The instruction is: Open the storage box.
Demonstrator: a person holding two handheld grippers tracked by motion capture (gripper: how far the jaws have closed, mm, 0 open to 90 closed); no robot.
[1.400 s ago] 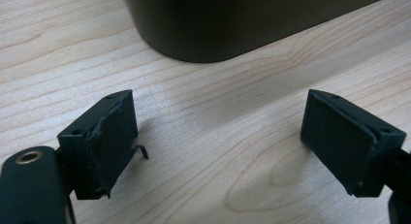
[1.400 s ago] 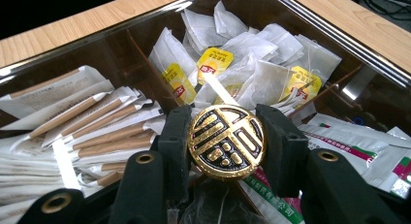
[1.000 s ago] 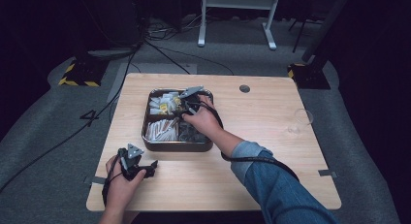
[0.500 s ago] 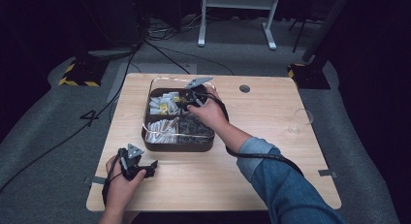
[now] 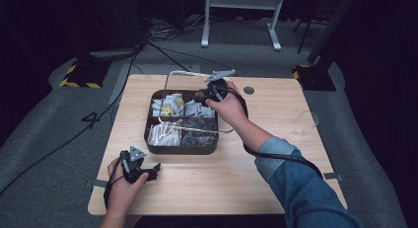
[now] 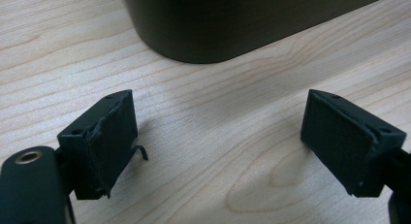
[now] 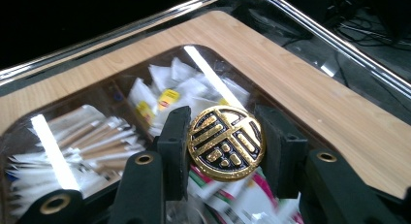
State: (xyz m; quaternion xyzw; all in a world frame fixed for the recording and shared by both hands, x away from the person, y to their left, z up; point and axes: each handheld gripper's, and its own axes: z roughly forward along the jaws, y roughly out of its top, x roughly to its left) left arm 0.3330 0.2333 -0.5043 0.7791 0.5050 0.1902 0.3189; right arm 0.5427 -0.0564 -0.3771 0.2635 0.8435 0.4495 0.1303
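We note the right gripper (image 7: 225,145) clamped on the gold knob (image 7: 226,142) of the clear lid (image 5: 172,97), tilted over the tray (image 5: 148,139); left gripper (image 6: 220,136) open on near table (image 5: 222,178).

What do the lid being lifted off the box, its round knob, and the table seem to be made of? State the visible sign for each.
Lid: seemingly clear glass or plastic, since packets show through and light streaks reflect; its rim looks like polished metal.
Knob: probably black enamelled metal with shiny gold relief.
Table: pale wood or wood-look laminate, with visible grain.
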